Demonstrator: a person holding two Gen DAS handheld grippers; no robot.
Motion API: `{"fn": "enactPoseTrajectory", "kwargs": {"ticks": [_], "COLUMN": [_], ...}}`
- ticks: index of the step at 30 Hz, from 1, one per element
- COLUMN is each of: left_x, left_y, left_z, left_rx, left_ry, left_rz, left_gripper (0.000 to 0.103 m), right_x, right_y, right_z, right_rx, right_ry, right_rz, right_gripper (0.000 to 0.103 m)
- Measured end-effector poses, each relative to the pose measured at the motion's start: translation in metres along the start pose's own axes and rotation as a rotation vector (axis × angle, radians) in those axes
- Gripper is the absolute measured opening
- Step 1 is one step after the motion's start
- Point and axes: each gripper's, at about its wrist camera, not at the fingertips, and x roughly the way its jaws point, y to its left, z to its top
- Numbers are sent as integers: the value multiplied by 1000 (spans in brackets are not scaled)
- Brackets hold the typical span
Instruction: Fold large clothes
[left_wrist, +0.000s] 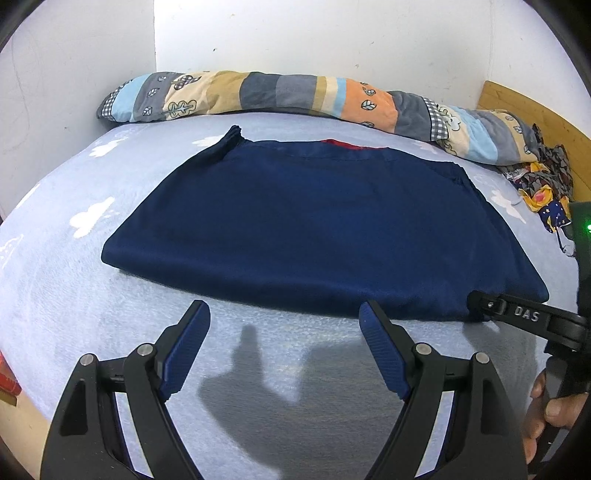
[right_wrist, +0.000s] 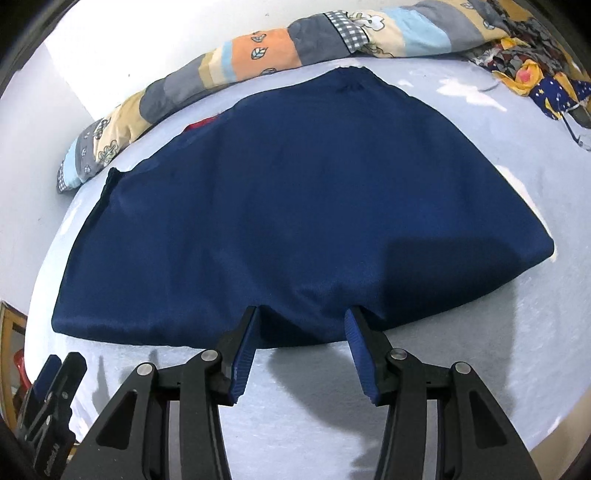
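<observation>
A large navy blue garment (left_wrist: 314, 229) lies folded flat on the light blue bed sheet (left_wrist: 74, 280), with a strip of red (left_wrist: 343, 143) showing at its far edge. It also fills the right wrist view (right_wrist: 295, 206). My left gripper (left_wrist: 284, 314) is open and empty, just short of the garment's near edge. My right gripper (right_wrist: 301, 317) is open, its fingertips at the garment's near edge, with nothing between them. The right gripper also shows at the garment's near right corner in the left wrist view (left_wrist: 480, 302).
A rolled patchwork quilt (left_wrist: 280, 96) lies along the far side of the bed by the white wall. A heap of patterned cloth (left_wrist: 543, 184) sits at the far right by a wooden headboard (left_wrist: 535, 118). The left gripper shows at lower left in the right wrist view (right_wrist: 55, 373).
</observation>
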Motion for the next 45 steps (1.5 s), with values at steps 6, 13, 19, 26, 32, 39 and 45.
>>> {"fn": "enactPoseTrajectory", "kwargs": {"ticks": [6,13,19,26,32,39,45], "left_x": [20,52,42,71,55,43,55], "left_y": [45,85,93,112,111,111,101], "left_z": [10,8,15,21,26,36,52], "left_rx": [-209,-391,-364,-219,-208,-154,-43], "left_ry": [74,179,127,210,148,79,76], "left_rz": [-18,-7,78,159,173,189,82], "left_gripper": [83,83,83,90,89,89,69], "right_x": [-18,-15,-43,-10,-32,-44,-37], "right_y": [-47,-79,-106,-122,-116,-96,-93], "right_z": [4,11,6,5,4,9,11], "right_rx": [140,176,306,365,346,247,239], "right_ry": [-54,22,-126,35,-81,-162,-139], "right_rz": [-64,-47,-102,-132,-131,-91,-75], "right_gripper": [52,59,62,61,59,59,60]}}
